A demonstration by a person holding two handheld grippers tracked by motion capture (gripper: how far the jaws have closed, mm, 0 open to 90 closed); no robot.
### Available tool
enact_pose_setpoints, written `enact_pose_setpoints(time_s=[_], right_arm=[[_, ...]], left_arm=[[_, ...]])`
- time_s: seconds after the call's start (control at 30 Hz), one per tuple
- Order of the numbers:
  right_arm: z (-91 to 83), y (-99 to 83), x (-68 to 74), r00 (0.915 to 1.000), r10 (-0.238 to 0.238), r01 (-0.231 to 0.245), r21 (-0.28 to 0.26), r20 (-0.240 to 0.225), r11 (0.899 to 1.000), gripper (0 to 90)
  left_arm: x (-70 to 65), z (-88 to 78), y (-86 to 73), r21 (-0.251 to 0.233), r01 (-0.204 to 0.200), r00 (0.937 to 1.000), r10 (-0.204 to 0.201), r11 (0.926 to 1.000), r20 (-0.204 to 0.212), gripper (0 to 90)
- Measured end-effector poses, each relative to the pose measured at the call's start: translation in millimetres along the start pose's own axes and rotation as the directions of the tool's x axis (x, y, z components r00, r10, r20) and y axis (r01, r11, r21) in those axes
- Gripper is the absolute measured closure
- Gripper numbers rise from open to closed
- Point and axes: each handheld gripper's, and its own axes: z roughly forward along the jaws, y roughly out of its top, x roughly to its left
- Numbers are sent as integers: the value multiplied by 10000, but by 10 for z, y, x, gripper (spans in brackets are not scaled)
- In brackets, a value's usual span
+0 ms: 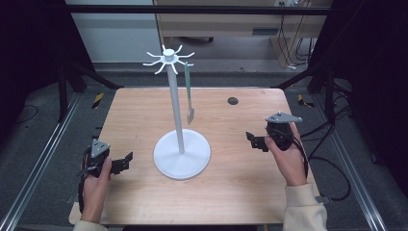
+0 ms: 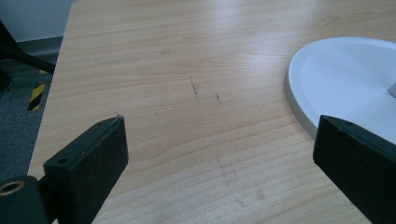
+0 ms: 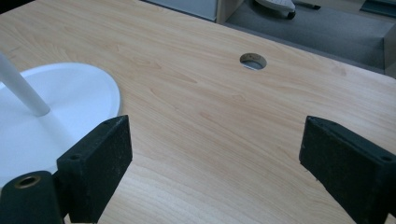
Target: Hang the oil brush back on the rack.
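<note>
Your left gripper (image 1: 126,161) sits near the table's (image 1: 240,192) left edge, jaws wide apart with nothing between them; your right gripper (image 1: 252,140) is the same at the right side. The white rack stand (image 1: 181,154) is between them, apart from both. The high view gives you the spoked top (image 1: 168,56) with a pale green spatula (image 1: 189,94) hanging off it. Your right gripper view adds the cable hole (image 3: 253,61); both gripper views catch just the base.
</note>
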Motion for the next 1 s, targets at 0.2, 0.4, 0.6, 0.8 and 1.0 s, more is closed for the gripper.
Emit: enact_pose_setpoints(time_s=[0.2, 0.4, 0.6, 0.8, 1.0], right_arm=[[80, -115, -5, 9996, 258, -258, 71, -102, 9996, 99], [145, -218, -16, 9988, 471, -471, 30, -147, 9989, 104], [234, -321, -9, 9990, 428, -425, 238, -136, 9988, 107], [289, -382, 3, 9979, 510, -502, 212, -408, 9985, 111], [364, -456, 13, 9980, 502, -493, 230, -388, 9985, 114]], left_arm=[[1, -2, 0, -23, 36, 10000, -36, 10000, -10, 28], [-2, 0, 1, -50, -17, 10000, 17, 10000, -48, 28], [1, -6, 4, -30, -32, 10000, 32, 10000, -21, 28], [-9, 1, 5, -83, -45, 10000, 45, 10000, -19, 29], [-16, 5, 7, -79, -171, 9999, 171, 9998, 6, 28]])
